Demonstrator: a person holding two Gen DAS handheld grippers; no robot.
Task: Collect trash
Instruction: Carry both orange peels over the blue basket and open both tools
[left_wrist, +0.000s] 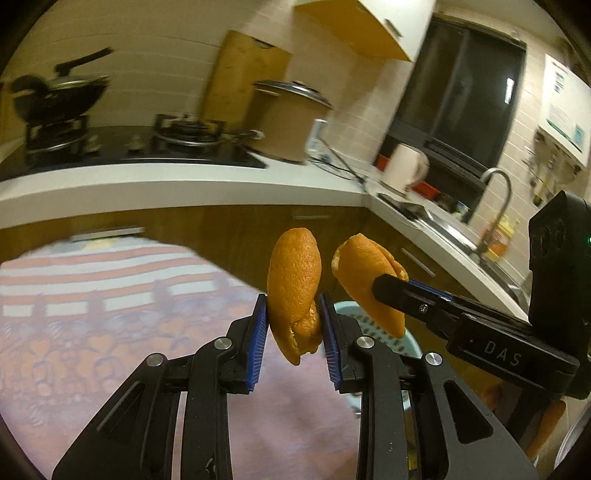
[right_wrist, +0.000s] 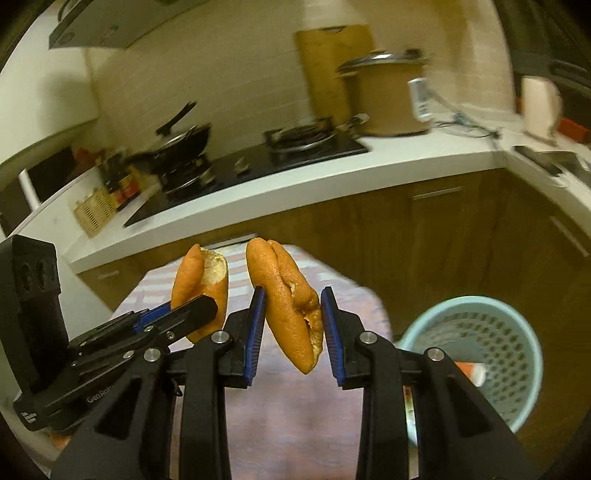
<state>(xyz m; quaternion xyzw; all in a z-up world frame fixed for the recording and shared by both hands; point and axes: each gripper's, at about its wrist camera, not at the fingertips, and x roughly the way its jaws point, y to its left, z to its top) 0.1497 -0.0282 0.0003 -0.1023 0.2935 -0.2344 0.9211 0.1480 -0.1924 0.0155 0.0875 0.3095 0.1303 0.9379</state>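
Observation:
My left gripper (left_wrist: 292, 297) is shut on a curled piece of orange peel (left_wrist: 295, 280) that stands up between its blue pads. Just to its right, the right gripper (left_wrist: 380, 286) reaches in with a second peel (left_wrist: 364, 273). In the right wrist view, my right gripper (right_wrist: 292, 291) is shut on that second orange peel (right_wrist: 288, 295). The left gripper (right_wrist: 207, 304) shows at the left with its own peel (right_wrist: 207, 273). A pale blue perforated trash basket (right_wrist: 476, 347) stands on the floor low at the right. Its rim (left_wrist: 347, 308) peeks out behind the left gripper's fingers.
A patterned cloth (left_wrist: 92, 295) spreads below both grippers. Behind runs an L-shaped white counter (right_wrist: 314, 184) over wooden cabinets, with a gas hob (right_wrist: 258, 155), a black wok (left_wrist: 59, 96), a rice cooker (right_wrist: 388, 96), a white kettle (left_wrist: 404, 168) and a sink tap (left_wrist: 498, 192).

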